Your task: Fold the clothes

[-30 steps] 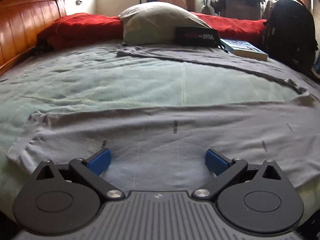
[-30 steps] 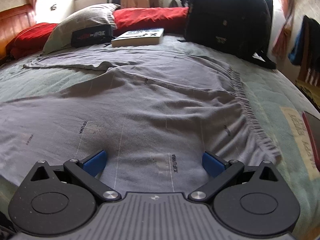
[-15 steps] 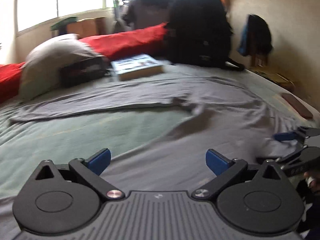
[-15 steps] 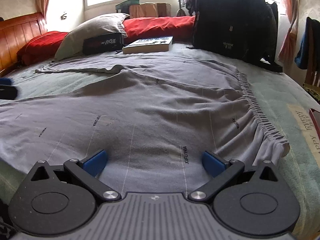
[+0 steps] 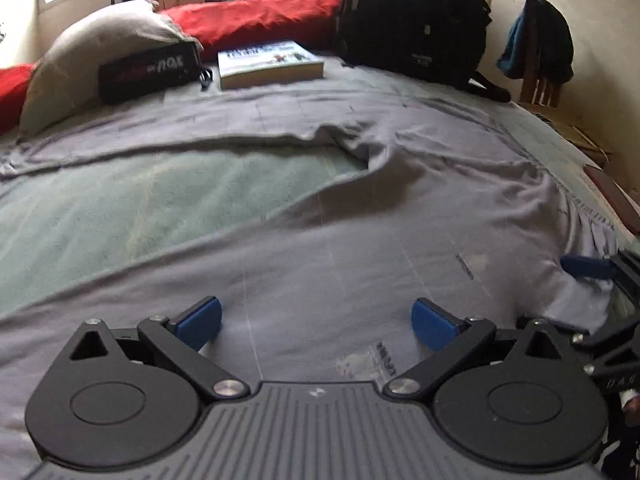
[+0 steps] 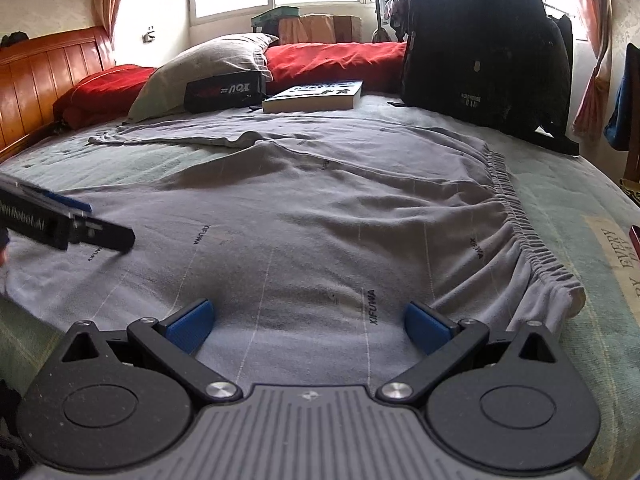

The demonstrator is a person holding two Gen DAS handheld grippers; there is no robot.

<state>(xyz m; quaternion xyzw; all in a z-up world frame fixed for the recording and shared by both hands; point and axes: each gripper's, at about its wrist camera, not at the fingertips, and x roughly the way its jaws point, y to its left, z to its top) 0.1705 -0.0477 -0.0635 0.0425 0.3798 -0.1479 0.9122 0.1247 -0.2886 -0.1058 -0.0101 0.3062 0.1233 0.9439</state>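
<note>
Lying spread on the bed [image 6: 568, 184], grey trousers [image 6: 320, 208] sit under the left gripper [image 5: 316, 320] and right gripper [image 6: 306, 320], jaws wide, empty.

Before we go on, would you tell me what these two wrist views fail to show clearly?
- Grey trousers: the near hem lies under the right gripper body in the right wrist view.
- Right gripper: cut off by the right edge of the left wrist view.
- Left gripper: blurred and cut off at the left edge of the right wrist view.
- Book: cover text too small to read.
</note>
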